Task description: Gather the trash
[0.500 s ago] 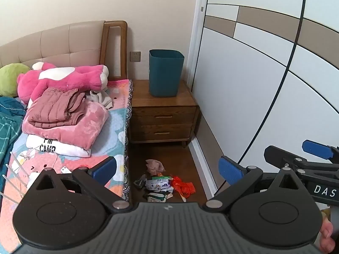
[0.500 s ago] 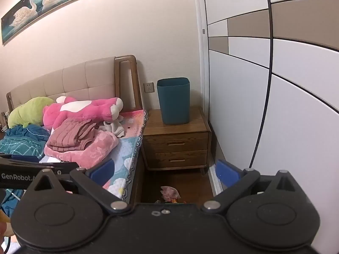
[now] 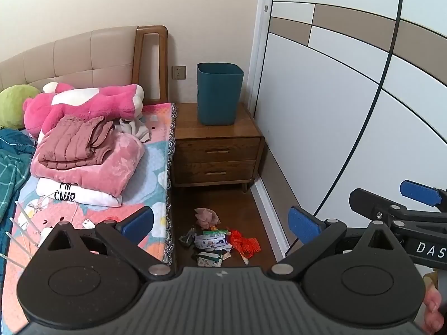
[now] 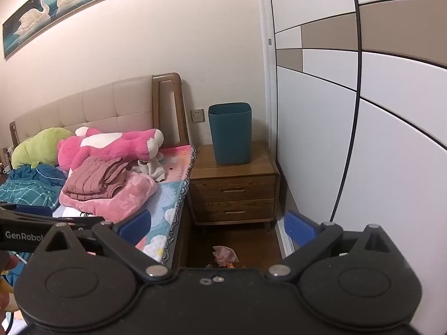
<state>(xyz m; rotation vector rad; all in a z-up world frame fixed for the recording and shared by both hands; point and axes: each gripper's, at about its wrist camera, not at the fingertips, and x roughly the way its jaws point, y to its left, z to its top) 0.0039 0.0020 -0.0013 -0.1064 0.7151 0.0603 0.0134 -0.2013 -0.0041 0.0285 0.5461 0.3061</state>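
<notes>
The trash (image 3: 220, 240) lay in a small heap on the floor (image 3: 245, 209) between the bed's (image 3: 156, 184) right edge and the wardrobe (image 3: 321, 139): grey scrap, crumpled pink tissue, printed white wrappers, orange netting. Both the left hand-held gripper (image 3: 220, 223) and the right hand-held gripper (image 4: 218, 224) were released, empty.

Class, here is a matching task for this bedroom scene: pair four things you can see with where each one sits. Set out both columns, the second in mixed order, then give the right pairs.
Things:
1. teal bin
2. pile of trash
3. pink plush toy
4. swan picture

Places:
A. on the wall above the headboard
B. on the floor in front of the nightstand
C. on top of the nightstand
D. on the bed, near the headboard

Pairs: 1-C, 2-B, 3-D, 4-A
</notes>
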